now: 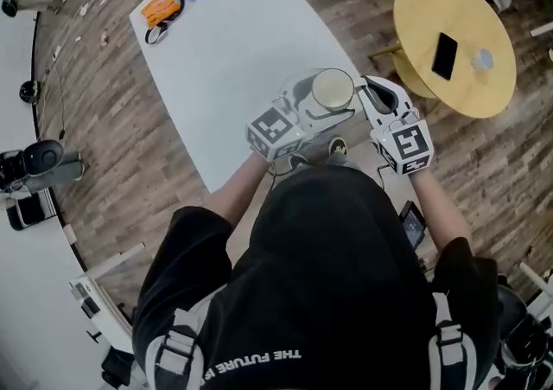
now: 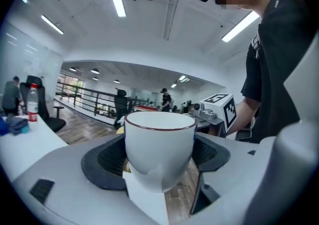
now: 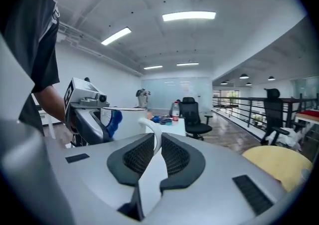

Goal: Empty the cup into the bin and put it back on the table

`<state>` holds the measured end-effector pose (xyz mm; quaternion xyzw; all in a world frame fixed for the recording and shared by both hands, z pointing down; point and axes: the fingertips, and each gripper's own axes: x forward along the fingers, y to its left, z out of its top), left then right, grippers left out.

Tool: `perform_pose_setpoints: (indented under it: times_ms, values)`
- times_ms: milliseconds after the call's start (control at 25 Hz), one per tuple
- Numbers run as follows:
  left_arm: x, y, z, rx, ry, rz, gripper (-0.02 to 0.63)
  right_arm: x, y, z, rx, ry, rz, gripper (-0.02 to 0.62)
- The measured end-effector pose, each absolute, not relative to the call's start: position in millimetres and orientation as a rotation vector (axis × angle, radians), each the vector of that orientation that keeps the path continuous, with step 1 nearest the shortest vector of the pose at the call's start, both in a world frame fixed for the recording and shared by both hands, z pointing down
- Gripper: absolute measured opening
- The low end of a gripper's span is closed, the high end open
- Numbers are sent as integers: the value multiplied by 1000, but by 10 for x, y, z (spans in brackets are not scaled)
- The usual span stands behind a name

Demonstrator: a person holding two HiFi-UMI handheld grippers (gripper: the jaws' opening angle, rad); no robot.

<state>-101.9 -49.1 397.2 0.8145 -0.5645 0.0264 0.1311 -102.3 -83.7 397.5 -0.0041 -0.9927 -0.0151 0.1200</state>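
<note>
**A:** Dark ribbed pads (image 2: 107,159) of our left gripper (image 2: 159,156) clamp the body of the white ceramic cup with the thin red rim (image 2: 159,136). The cup is upright.

**B:** Right side?

**A:** Our right gripper (image 3: 157,151) has its jaws nearly together, pinching the cup's white loop handle (image 3: 151,128).

**B:** Position vs the long white table (image 1: 233,42)?

**A:** In the air over its near corner. No bin in any view.

**B:** Step?

**A:** We read it as the carry. We can't tell if the cup is emptied. If it is, we lower it level onto that table, then open both jaws. If not, we find the bin first.
</note>
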Motion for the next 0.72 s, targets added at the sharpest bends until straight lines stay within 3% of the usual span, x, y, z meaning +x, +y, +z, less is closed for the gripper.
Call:
perform_pose_setpoints:
  times_ms: [360, 720]
  values:
    - [-2308, 931, 4128, 1983, -2101, 46, 377, -2455, 622, 4117, -641, -2818, -124, 49]
    - [-2672, 1042, 4572, 1914, -2113, 133, 377, -2855, 753, 4567, -626, -2729, -138, 49]
